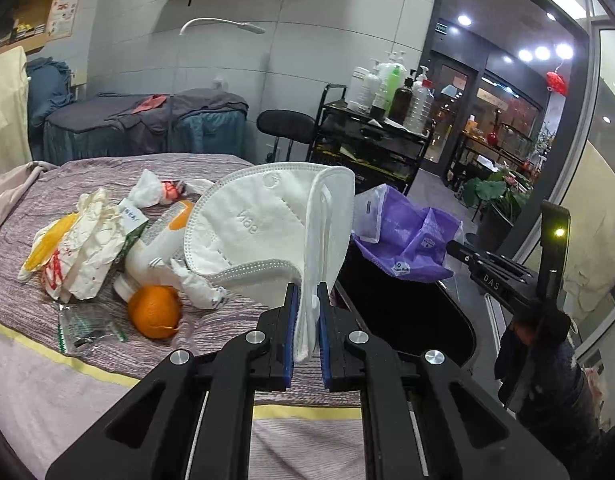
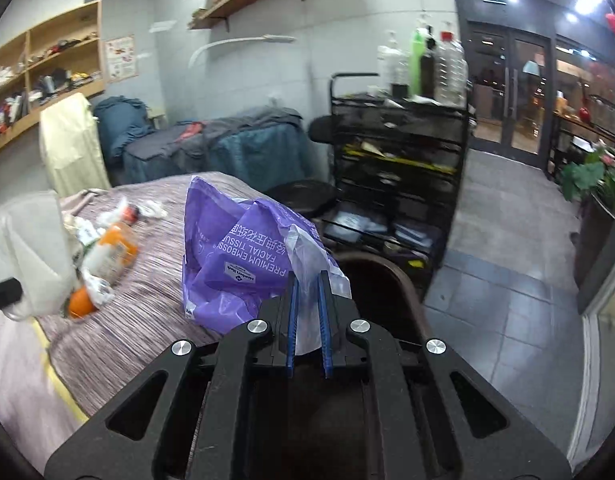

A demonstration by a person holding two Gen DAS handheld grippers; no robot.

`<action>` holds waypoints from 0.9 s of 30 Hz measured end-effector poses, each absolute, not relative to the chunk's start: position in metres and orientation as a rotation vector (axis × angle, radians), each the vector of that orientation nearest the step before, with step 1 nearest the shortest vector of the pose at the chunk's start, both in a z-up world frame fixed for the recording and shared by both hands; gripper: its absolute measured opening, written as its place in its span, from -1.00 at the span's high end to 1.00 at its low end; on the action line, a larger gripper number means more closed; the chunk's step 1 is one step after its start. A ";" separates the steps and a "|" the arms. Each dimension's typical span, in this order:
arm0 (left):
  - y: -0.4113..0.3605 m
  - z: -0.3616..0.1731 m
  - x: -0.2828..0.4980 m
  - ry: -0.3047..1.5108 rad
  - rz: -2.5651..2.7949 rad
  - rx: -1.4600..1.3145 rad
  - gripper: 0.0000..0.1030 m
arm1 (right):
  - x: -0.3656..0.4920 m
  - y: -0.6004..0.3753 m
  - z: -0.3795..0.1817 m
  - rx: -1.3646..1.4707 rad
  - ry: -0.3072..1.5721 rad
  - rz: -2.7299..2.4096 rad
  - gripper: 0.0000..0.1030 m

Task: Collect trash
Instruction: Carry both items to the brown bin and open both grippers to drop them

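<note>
Left claw [image 1: 307,292] clamps face mask [image 1: 267,220] by thin edge; right claw [image 2: 309,280] pinches purple wrapper [image 2: 231,264]. Both w/ shallow grips, could slip and miss dark bin [image 1: 407,312] near bed [image 1: 211,320] edge.

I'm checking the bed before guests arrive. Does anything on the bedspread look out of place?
Yes. A heap of litter sits on the striped bedspread: crumpled paper wrappers, an orange, a white bottle lying on its side, and an empty clear packet near the edge.

White matt nonwoven face mask [image 1: 267,216]; glossy crinkled purple plastic tissue wrapper [image 2: 231,264]; rough striped woven purple-grey bedcover [image 1: 107,176].
</note>
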State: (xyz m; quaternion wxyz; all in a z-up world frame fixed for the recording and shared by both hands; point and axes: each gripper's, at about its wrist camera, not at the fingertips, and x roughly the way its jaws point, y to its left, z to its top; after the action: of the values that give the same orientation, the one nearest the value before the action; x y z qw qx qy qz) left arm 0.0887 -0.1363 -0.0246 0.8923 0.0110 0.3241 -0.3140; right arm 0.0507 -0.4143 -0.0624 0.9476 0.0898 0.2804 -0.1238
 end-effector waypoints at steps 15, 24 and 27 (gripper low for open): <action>-0.203 -0.040 0.098 0.756 -0.789 0.082 0.81 | 0.047 -0.422 -0.126 0.179 0.735 -0.369 0.15; -0.232 -0.044 0.104 0.806 -0.841 0.111 0.81 | 0.033 -0.430 -0.106 0.212 0.639 -0.429 -0.36; -0.246 -0.045 0.106 0.827 -0.871 0.124 0.81 | 0.025 -0.436 -0.096 0.227 0.599 -0.464 -0.47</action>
State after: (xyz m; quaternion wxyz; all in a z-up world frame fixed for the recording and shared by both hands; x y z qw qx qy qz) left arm 0.1055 -0.2464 -0.0445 0.8233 0.0584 0.3887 -0.4095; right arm 0.0247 -0.4363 -0.0957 0.9229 0.1107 0.2916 -0.2258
